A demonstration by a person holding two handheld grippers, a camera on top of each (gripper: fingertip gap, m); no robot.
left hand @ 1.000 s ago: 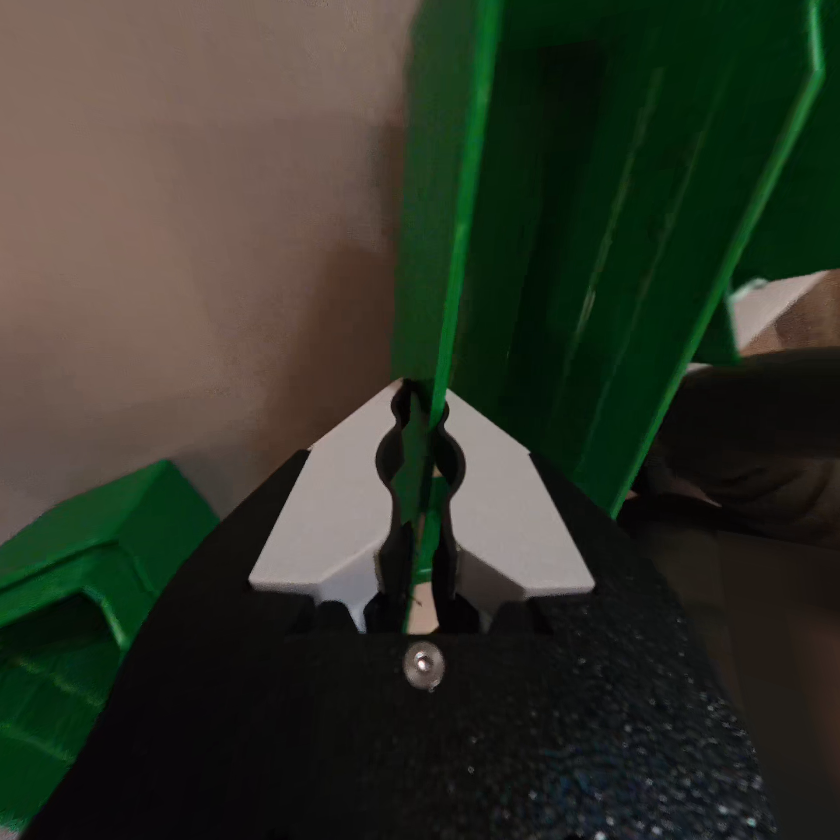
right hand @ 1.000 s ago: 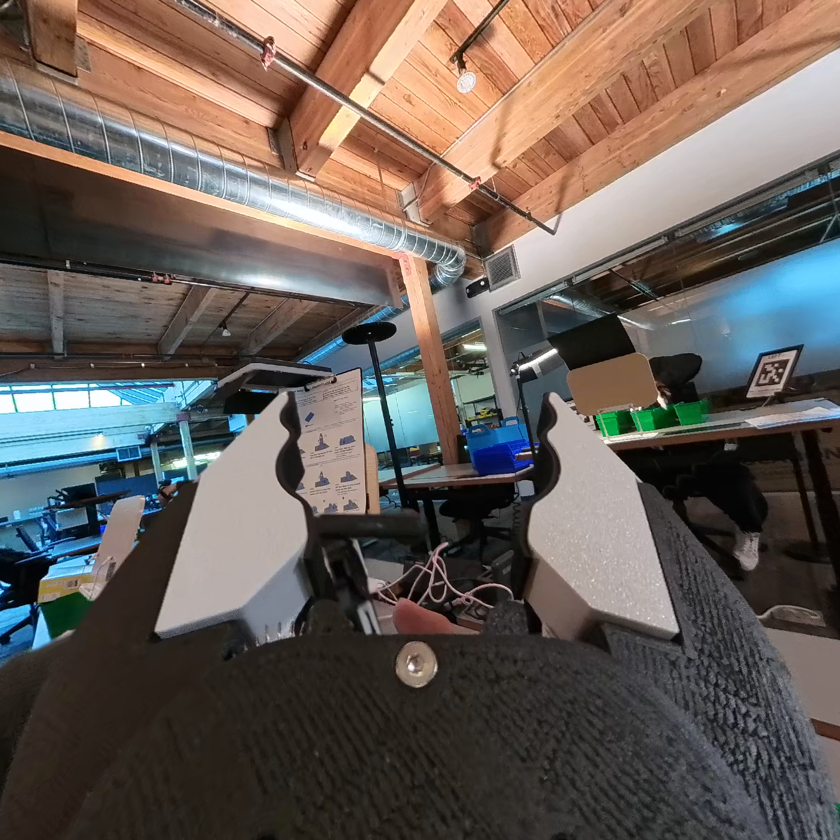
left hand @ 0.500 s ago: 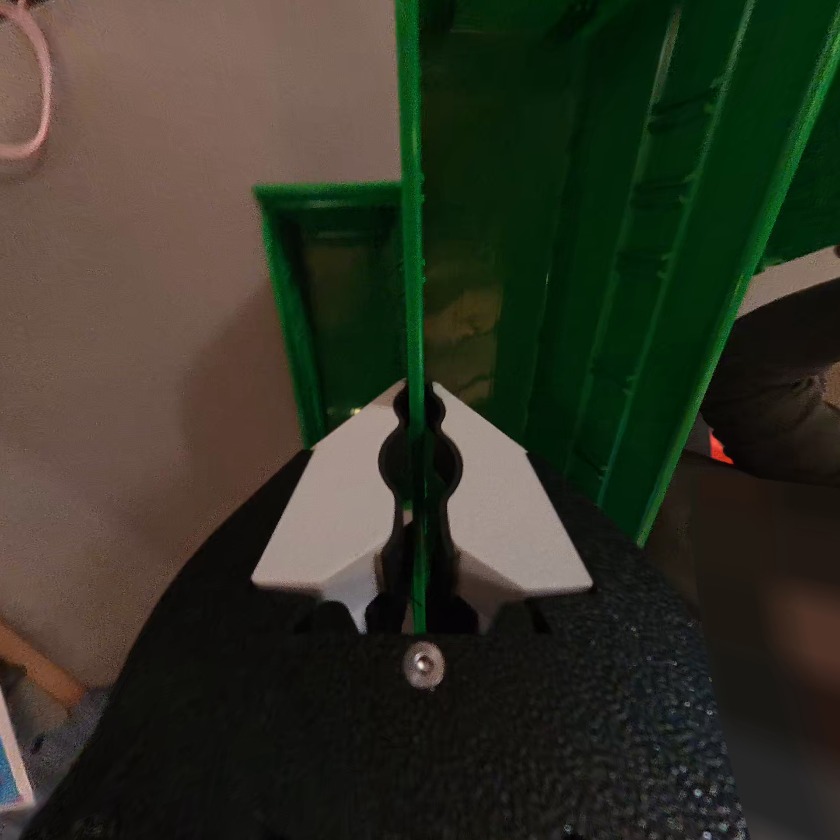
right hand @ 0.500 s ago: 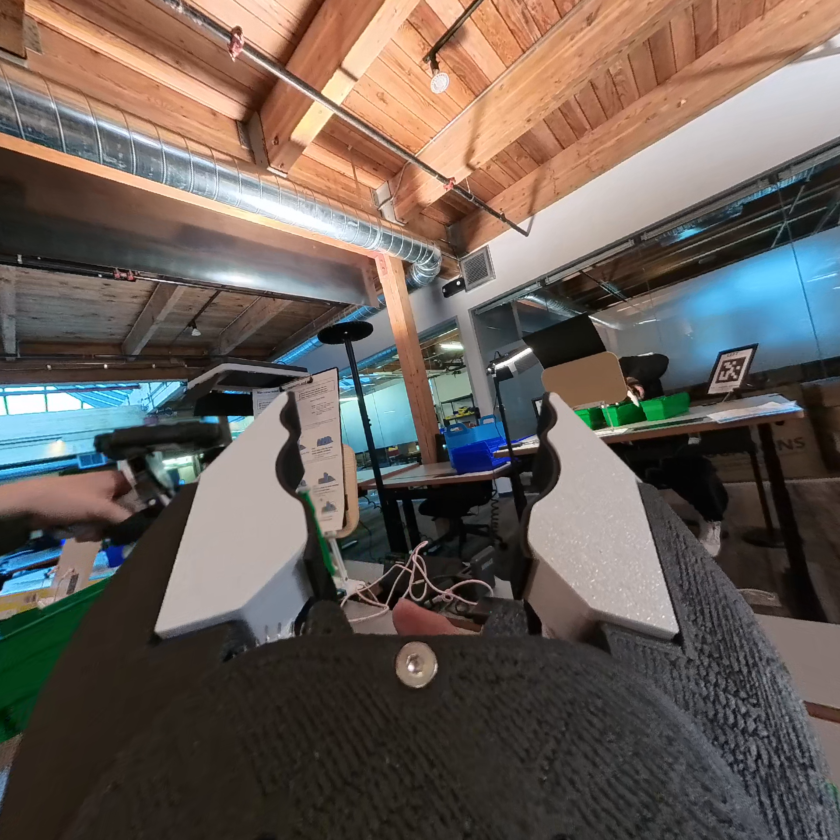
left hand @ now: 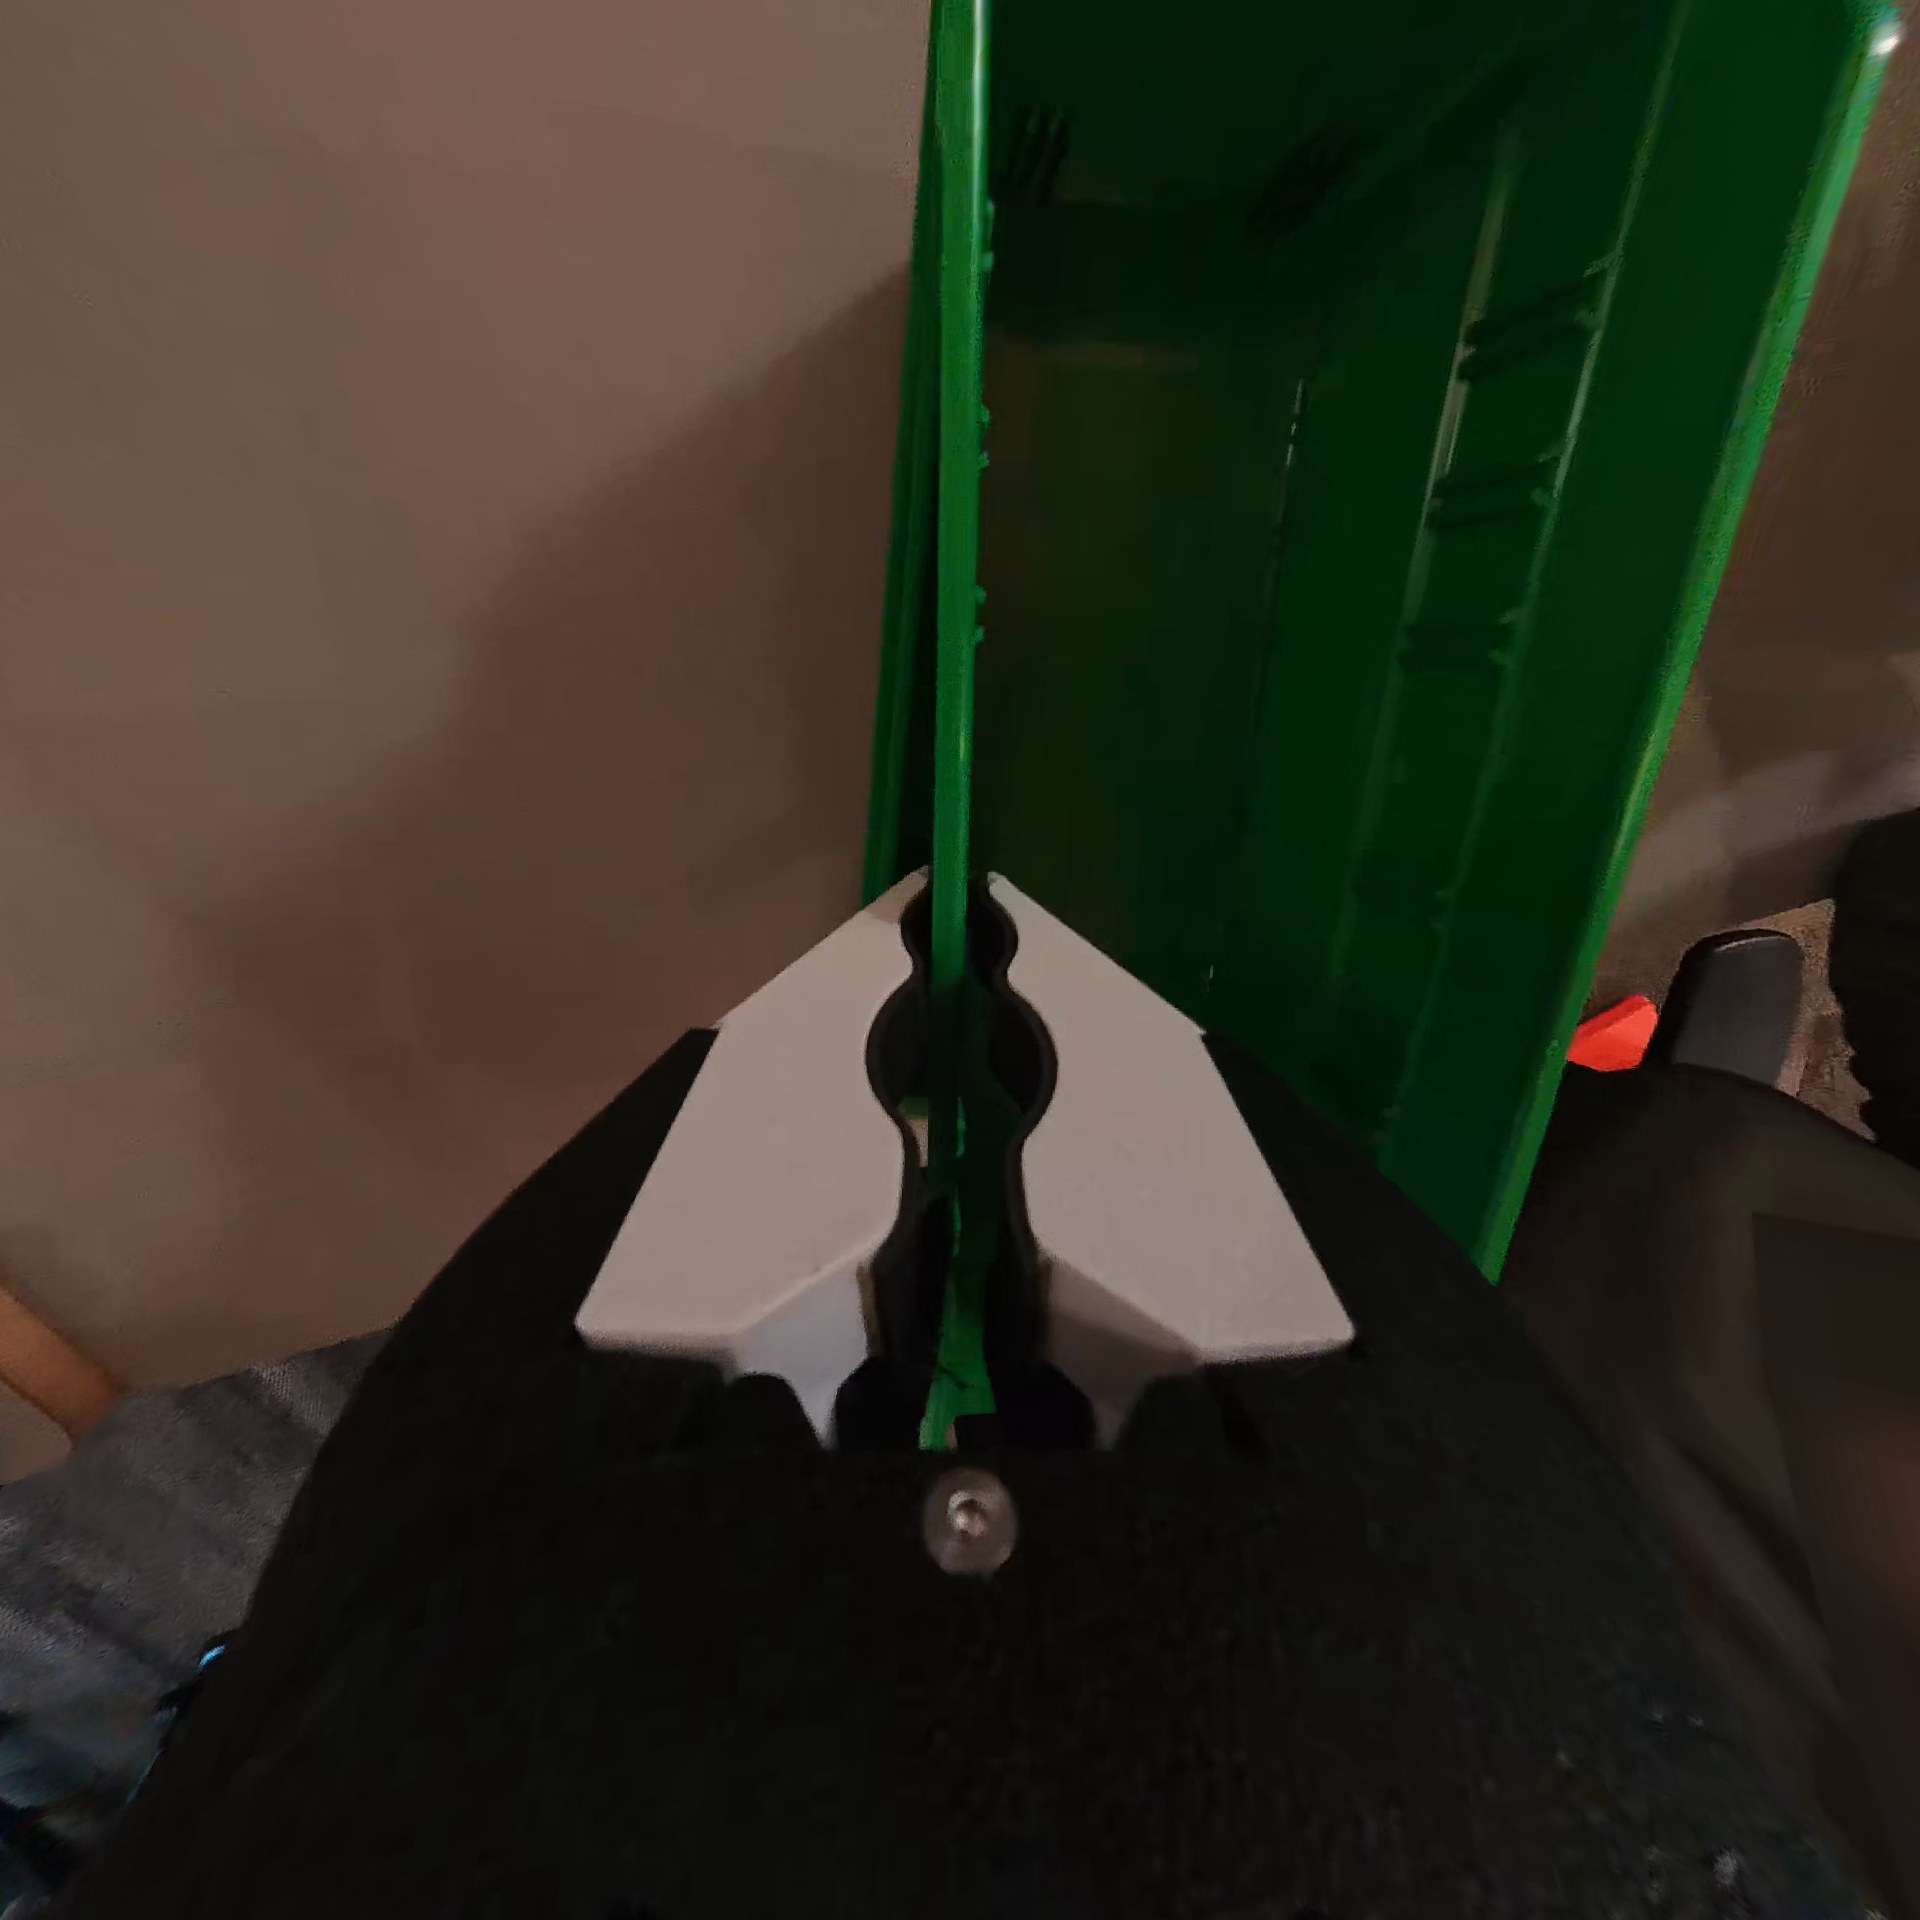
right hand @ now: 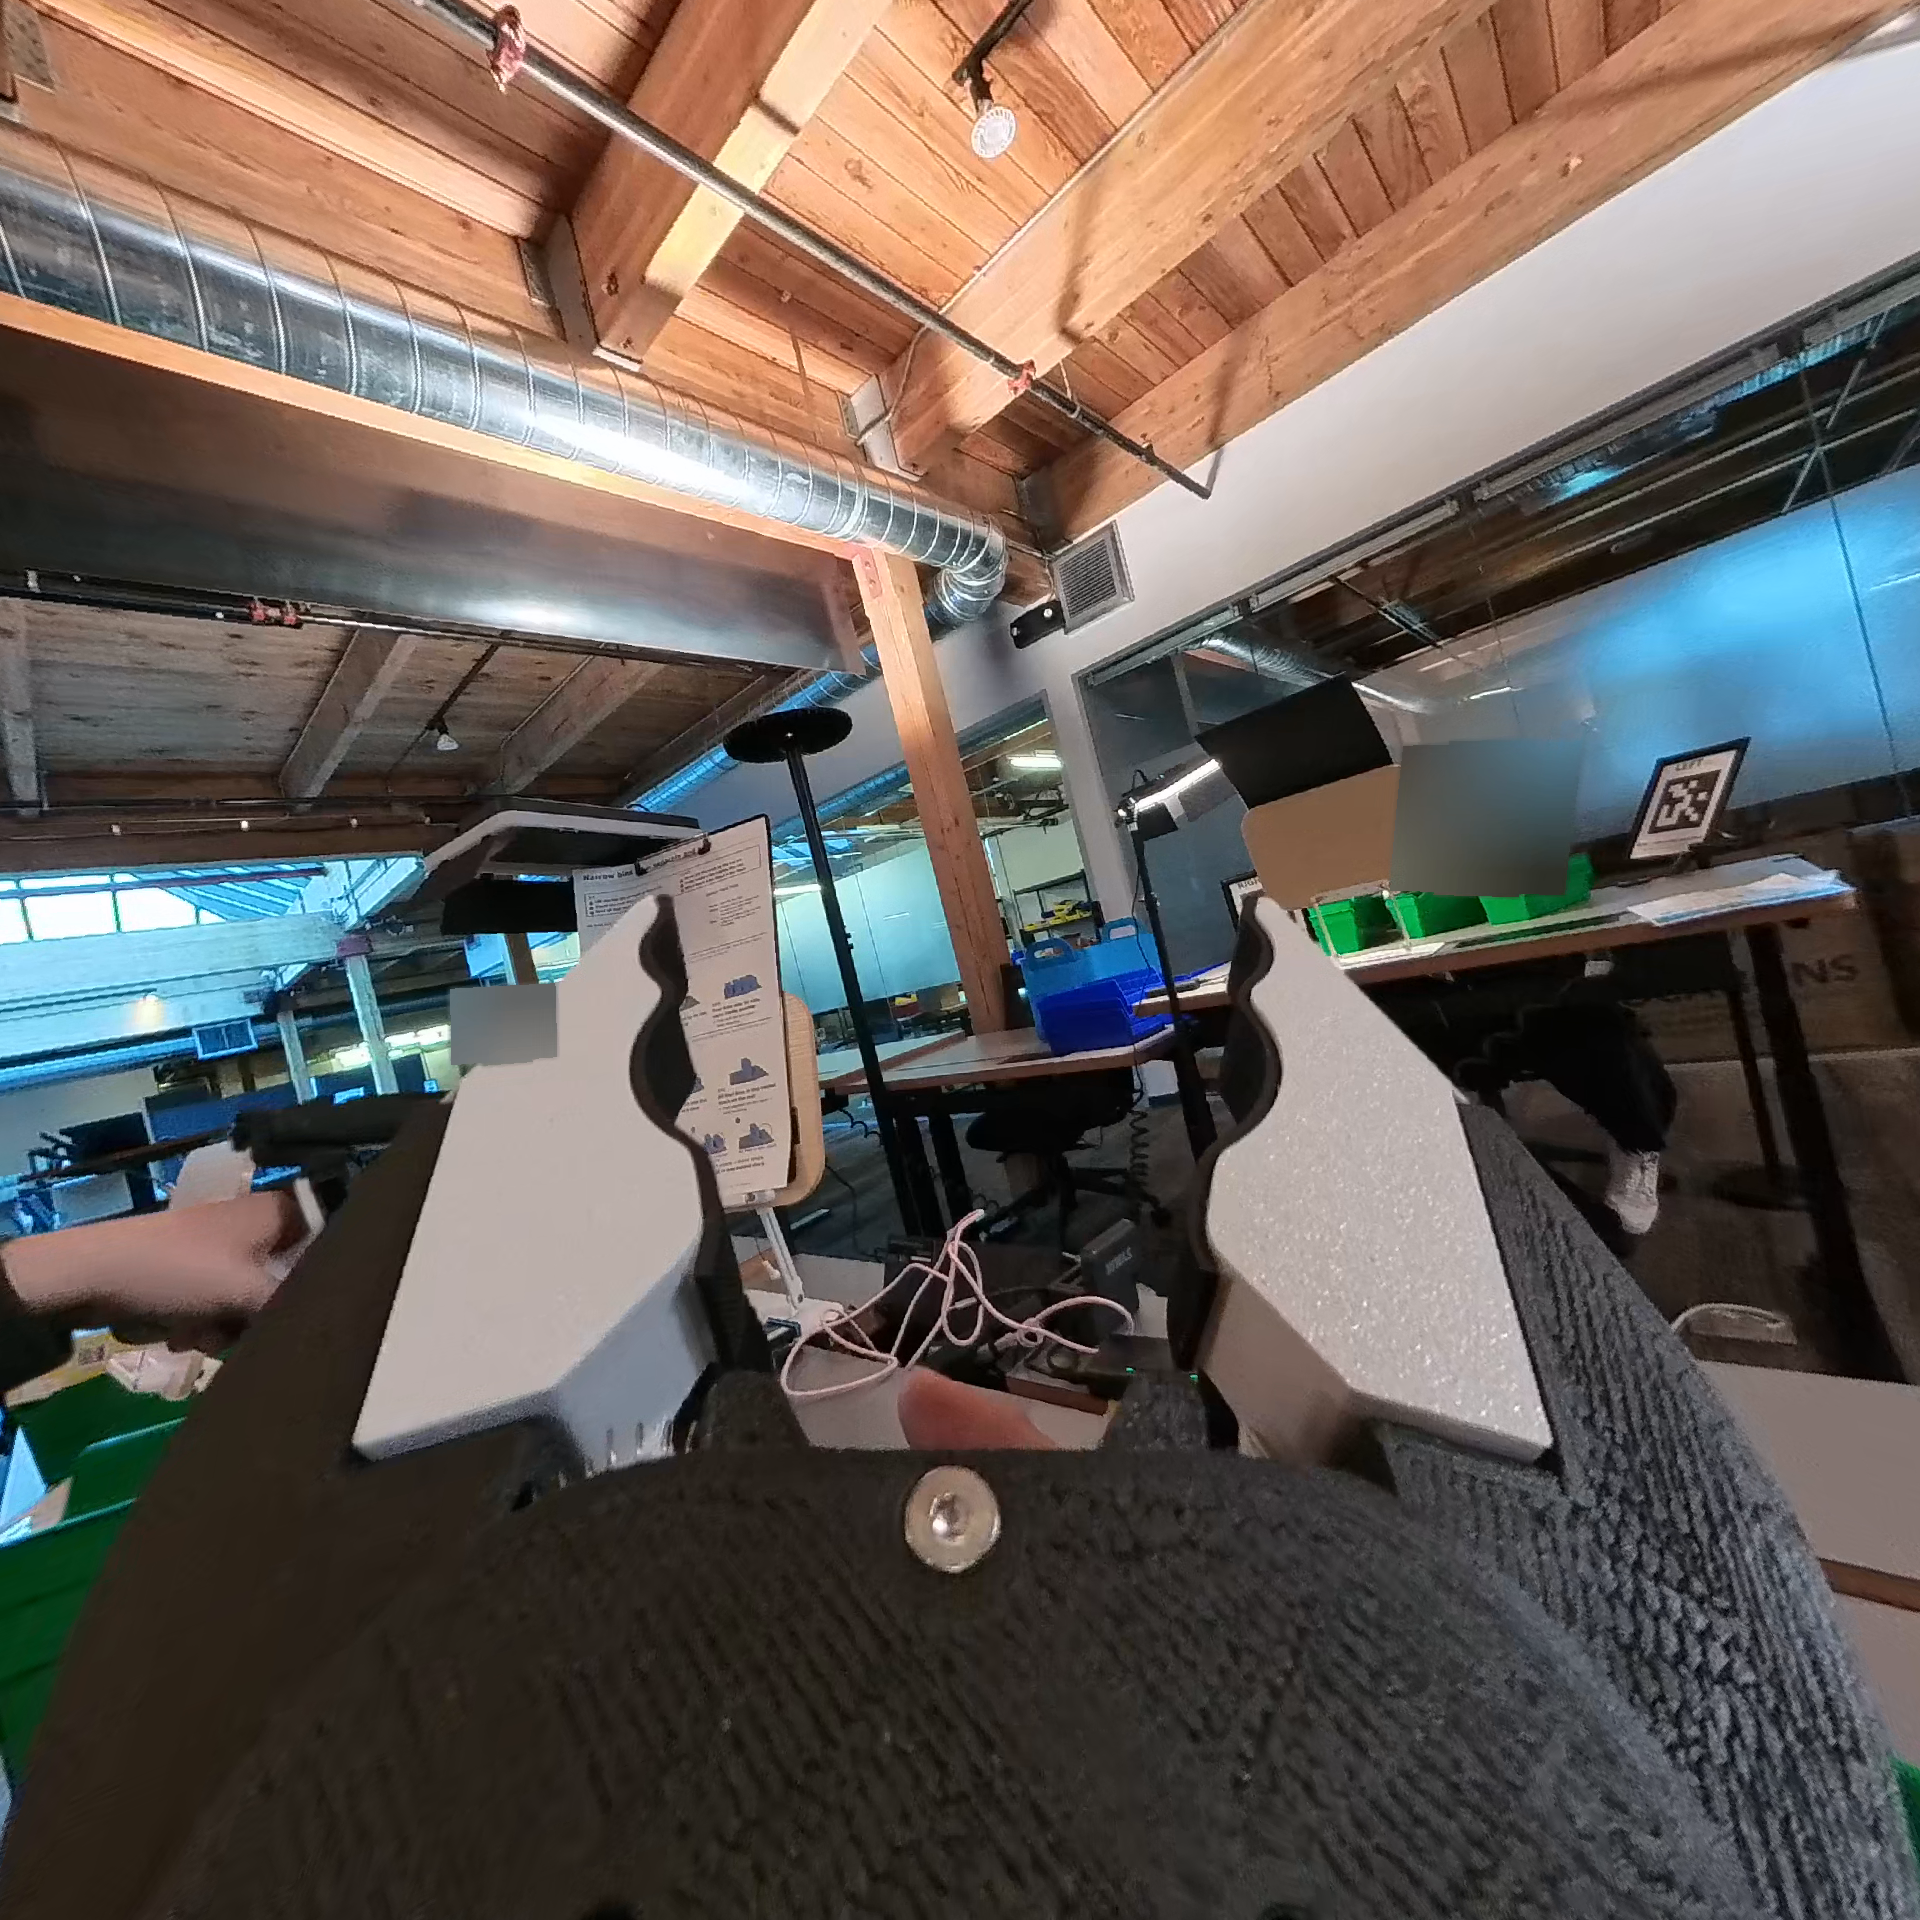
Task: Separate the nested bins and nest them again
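Note:
In the left wrist view my left gripper (left hand: 956, 894) is shut on the thin left wall of a green bin (left hand: 1351, 623). The bin's open inside with ribbed walls stretches away from me, above a tan table (left hand: 416, 520). A second green edge (left hand: 891, 623) shows just left of the gripped wall; I cannot tell whether the two touch. My right gripper (right hand: 956, 914) is open and empty, tilted up toward the room. At the right wrist view's left edge a hand (right hand: 135, 1262) holds the other gripper above a green bin (right hand: 73, 1538).
A dark chair (left hand: 1714, 1247) and an orange-red object (left hand: 1610, 1034) lie right of the bin. Grey carpet (left hand: 156, 1455) shows at lower left. Ahead of the right gripper are pink cables (right hand: 935, 1309), an instruction sheet (right hand: 727, 997) and desks with blue bins (right hand: 1091, 987).
My left gripper has carried its bin over the other green bin, which now shows only as a strip beside the gripped wall. The hand with the left gripper came into the right view.

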